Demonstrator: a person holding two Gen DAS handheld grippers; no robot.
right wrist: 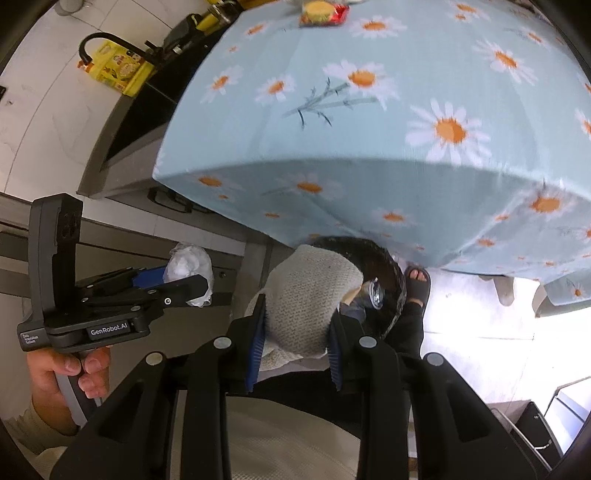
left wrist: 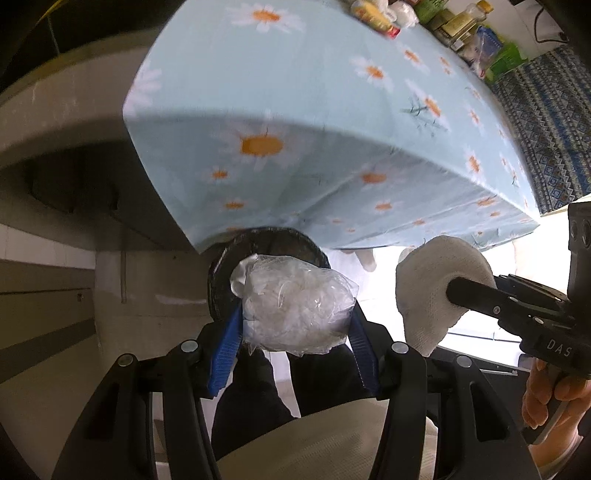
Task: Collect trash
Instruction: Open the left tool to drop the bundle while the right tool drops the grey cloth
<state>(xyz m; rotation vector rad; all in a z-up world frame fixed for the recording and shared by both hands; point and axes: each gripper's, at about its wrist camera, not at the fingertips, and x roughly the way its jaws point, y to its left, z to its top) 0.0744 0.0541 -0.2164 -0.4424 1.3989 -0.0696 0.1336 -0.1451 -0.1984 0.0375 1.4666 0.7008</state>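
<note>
Both grippers over black trash bin [right wrist: 384, 280] at desk [left wrist: 295, 92] edge. Left gripper [left wrist: 295, 321]: blue fingers [left wrist: 225, 350] pinching clear plastic bag [left wrist: 295, 306] stuffed w/ white crumpled waste. Right gripper [right wrist: 297, 332]: fingers [right wrist: 258, 343] pressed tight on off-white knit cloth wad [right wrist: 306, 295]. Both loads look light, soft, squashy (bag film prob. slippery); mid-body pinch suits them, no crush risk. More wrappers remain on desk at far edge.

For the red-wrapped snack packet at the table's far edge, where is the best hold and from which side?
The snack packet seems to lie flat on the tablecloth, so probably from above, fingers across its narrow width at the middle. Both grippers are full now.
</note>
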